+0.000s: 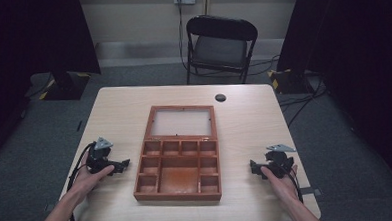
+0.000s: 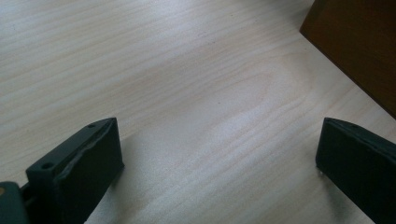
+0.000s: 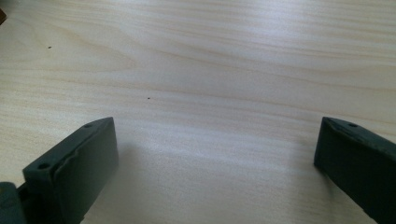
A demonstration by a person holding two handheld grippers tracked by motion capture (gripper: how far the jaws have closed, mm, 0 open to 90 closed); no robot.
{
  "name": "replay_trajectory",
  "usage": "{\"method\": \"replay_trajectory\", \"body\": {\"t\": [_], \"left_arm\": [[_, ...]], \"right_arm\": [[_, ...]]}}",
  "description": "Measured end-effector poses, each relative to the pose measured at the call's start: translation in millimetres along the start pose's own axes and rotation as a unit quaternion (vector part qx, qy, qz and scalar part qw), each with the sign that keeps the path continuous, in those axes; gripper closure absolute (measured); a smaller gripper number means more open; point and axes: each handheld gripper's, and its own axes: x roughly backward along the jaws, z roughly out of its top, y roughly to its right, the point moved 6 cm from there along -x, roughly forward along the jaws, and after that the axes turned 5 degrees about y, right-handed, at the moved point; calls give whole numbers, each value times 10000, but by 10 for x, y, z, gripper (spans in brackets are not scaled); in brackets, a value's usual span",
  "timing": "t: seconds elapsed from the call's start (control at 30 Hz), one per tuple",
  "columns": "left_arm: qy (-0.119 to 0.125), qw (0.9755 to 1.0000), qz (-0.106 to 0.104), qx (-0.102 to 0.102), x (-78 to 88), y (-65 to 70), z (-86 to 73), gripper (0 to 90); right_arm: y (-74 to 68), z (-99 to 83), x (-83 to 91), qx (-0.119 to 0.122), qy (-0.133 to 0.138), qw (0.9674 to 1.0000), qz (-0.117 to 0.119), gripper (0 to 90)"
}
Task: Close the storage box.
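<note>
Brown wooden compartment box, glass lid laid open, centred on pale wood counter. Left tool and right tool flank it, jaws wide, empty, apparently staged for two-sided approach.

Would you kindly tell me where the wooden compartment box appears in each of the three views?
High view: the wooden compartment box sits mid-table, lid open flat behind it, between the two grippers.
Left gripper view: its dark brown wall fills the top right corner.
Right gripper view: I cannot make the box out with certainty.
Shared landmark: the pale wood-grain table.
</note>
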Motion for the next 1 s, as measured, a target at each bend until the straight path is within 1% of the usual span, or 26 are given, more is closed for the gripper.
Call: {"method": "replay_trajectory", "body": {"t": [0.1, 0.2, 0.23, 0.27, 0.3, 0.33, 0.37, 0.4, 0.43, 0.47, 0.53, 0.57, 0.6, 0.63, 0.67, 0.7, 0.73, 0.77, 0.8, 0.83, 0.87, 0.9, 0.93, 0.97, 1.0], "left_arm": [[1, 10000, 10, 25, 1, 4, -2, 0], [-65, 9999, 105, 59, 19, 6, 2, 8], [-84, 9998, 142, 146, 33, 29, 15, 53], [-137, 9997, 136, 158, 47, 38, 20, 77], [-172, 9996, 149, 163, 59, 46, 30, 107], [-172, 9996, 149, 163, 59, 46, 30, 145], [-234, 9995, 152, 109, 77, 44, 32, 145], [-247, 9995, 135, 170, 77, 60, 33, 164], [-260, 9994, 95, 193, 79, 70, 36, 154], [-310, 9992, 63, 232, 87, 77, 44, 163], [-321, 9989, -53, 330, 98, 87, 61, 174], [-321, 9989, -53, 330, 98, 87, 61, 181], [-308, 9988, -74, 374, 106, 92, 75, 181], [-238, 9989, -75, 396, 120, 93, 97, 192], [-77, 9989, -44, 464, 154, 94, 139, 197], [-77, 9989, -44, 464, 154, 94, 139, 202], [37, 9986, -51, 530, 177, 109, 176, 207], [37, 9986, -51, 530, 177, 109, 176, 208], [82, 9984, -59, 562, 207, 122, 212, 209], [82, 9984, -59, 562, 207, 122, 212, 213], [143, 9986, -8, 518, 234, 136, 254, 220], [143, 9986, -8, 518, 234, 136, 254, 222], [203, 9981, -57, 585, 246, 148, 279, 222], [239, 9980, -27, 592, 265, 162, 323, 228], [295, 9980, 39, 565, 273, 167, 343, 235]], "right_arm": [[-5, 4, -5, -38, 7, 10000, -45, 0], [-11, 7, -8, -68, 1, 9999, -89, 0], [-25, 11, -7, -91, -36, 9999, -109, 0], [-38, 14, -1, -91, -81, 9999, -73, 0], [-46, 13, 4, -63, -113, 9999, -45, 0], [-47, 14, 18, -35, -184, 9998, -33, 24], [-47, 14, 18, -35, -184, 9998, -33, 24], [-39, 26, 27, -38, -173, 9998, -85, 70], [-34, 33, 35, -42, -150, 9998, -77, 109], [-22, 49, 48, -70, -136, 9998, -107, 156], [-24, 71, 62, -88, -131, 9999, -58, 143], [-24, 71, 62, -88, -131, 9999, -58, 143], [-25, 89, 71, -90, -73, 9999, -60, 149], [-33, 118, 90, -98, -8, 9999, -39, 151], [-36, 121, 94, -26, -23, 10000, -85, 162], [-36, 121, 94, -26, -23, 10000, -85, 162], [-54, 123, 94, -9, -70, 10000, -15, 171], [-62, 131, 98, -20, -73, 10000, 20, 171], [-61, 146, 108, -20, -42, 10000, 13, 174], [-64, 167, 117, -29, 19, 10000, 21, 176], [-69, 190, 125, -43, 70, 10000, 35, 176], [-69, 190, 125, -43, 70, 10000, 35, 176], [-77, 212, 133, -54, 120, 9999, 57, 176], [-113, 252, 151, 33, 181, 9996, 196, 180], [-142, 265, 157, 110, 184, 9995, 248, 193]]}}
